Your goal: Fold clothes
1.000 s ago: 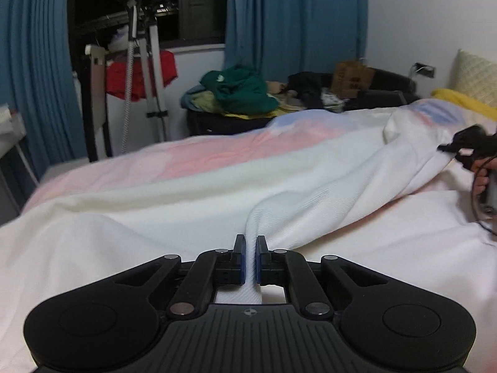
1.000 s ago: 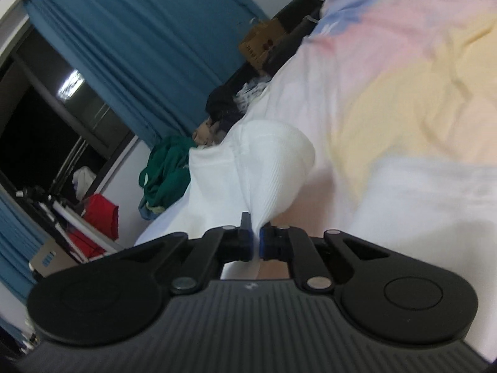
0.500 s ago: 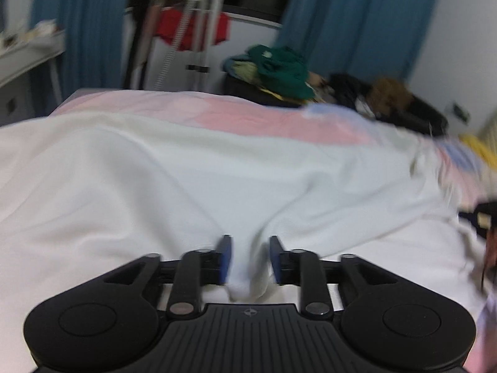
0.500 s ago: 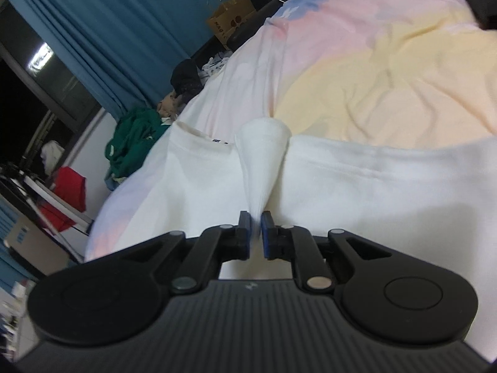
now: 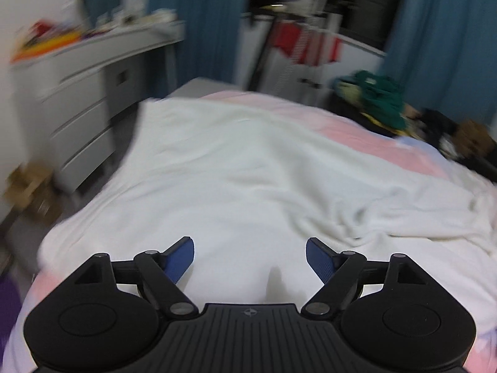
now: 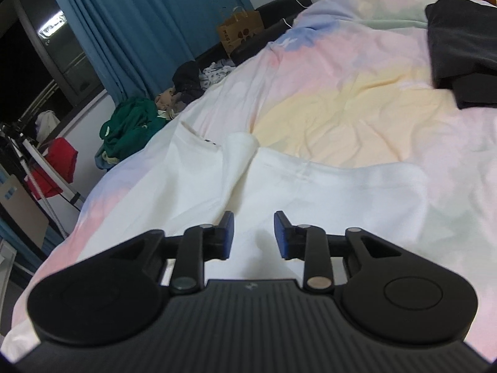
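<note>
A white garment (image 5: 248,171) lies spread over the pastel bedspread (image 5: 357,130), rumpled at its right side. My left gripper (image 5: 250,258) is open wide and empty, just above the garment's near edge. In the right wrist view the same white garment (image 6: 279,186) lies flat with a raised fold (image 6: 240,147) running away from me. My right gripper (image 6: 253,233) is open and empty, low over the cloth just behind that fold.
A grey drawer unit (image 5: 84,93) stands left of the bed. A clothes rack with red items (image 5: 298,40) and a green clothes pile (image 5: 379,99) stand beyond the bed's far edge. Folded black clothes (image 6: 462,46) lie on the bedspread (image 6: 357,93) at right. A paper bag (image 6: 240,29) stands by the curtain.
Both grippers have opened and let go of the white garment, which now lies on the bed. The left gripper has swung left; its view is blurred.
</note>
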